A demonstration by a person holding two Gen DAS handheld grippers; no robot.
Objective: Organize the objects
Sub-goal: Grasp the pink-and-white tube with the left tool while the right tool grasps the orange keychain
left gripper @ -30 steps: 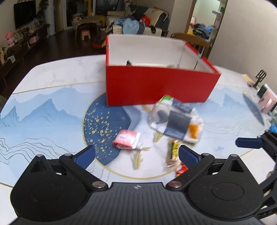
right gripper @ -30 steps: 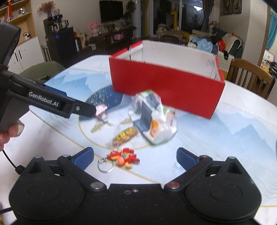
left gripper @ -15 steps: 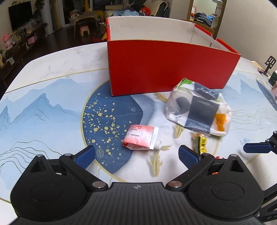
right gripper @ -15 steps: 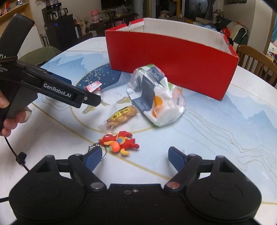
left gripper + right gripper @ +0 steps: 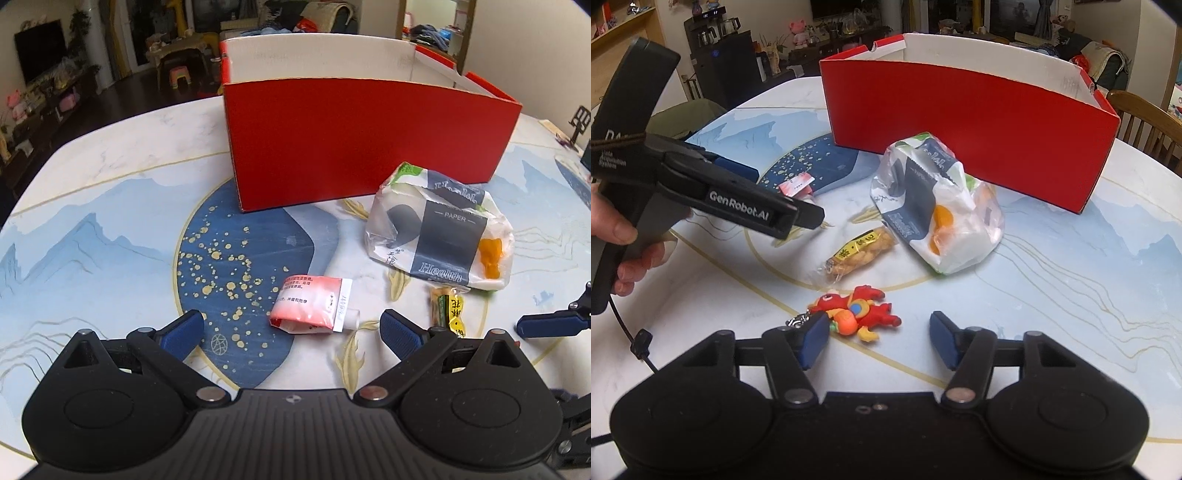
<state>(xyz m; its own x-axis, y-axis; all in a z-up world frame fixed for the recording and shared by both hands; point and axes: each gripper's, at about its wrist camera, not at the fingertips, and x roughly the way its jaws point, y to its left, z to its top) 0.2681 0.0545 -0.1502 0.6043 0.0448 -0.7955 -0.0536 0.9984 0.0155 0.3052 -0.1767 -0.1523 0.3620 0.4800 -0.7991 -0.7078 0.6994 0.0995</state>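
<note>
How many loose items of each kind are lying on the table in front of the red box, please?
Soft plastic pack of paper tissues: 1
Small red-and-white sachet: 1
Clear-wrapped yellow-label snack bar: 1
Red rubber dragon keychain: 1
Total: 4, all outside the red cardboard box.

Box (image 5: 362, 140) looking like matt red cardboard, white inside. Worktop (image 5: 110, 192) showing smooth, glossy printed marble finish. Tissue pack (image 5: 439, 236) sitting in thin crinkly plastic wrap. Sachet (image 5: 314, 306) and snack bar (image 5: 860, 254) shining like glossy film. Keychain (image 5: 857, 314) looking rubbery, with metal ring. Left gripper (image 5: 291, 328) body showing matt black plastic.
</note>
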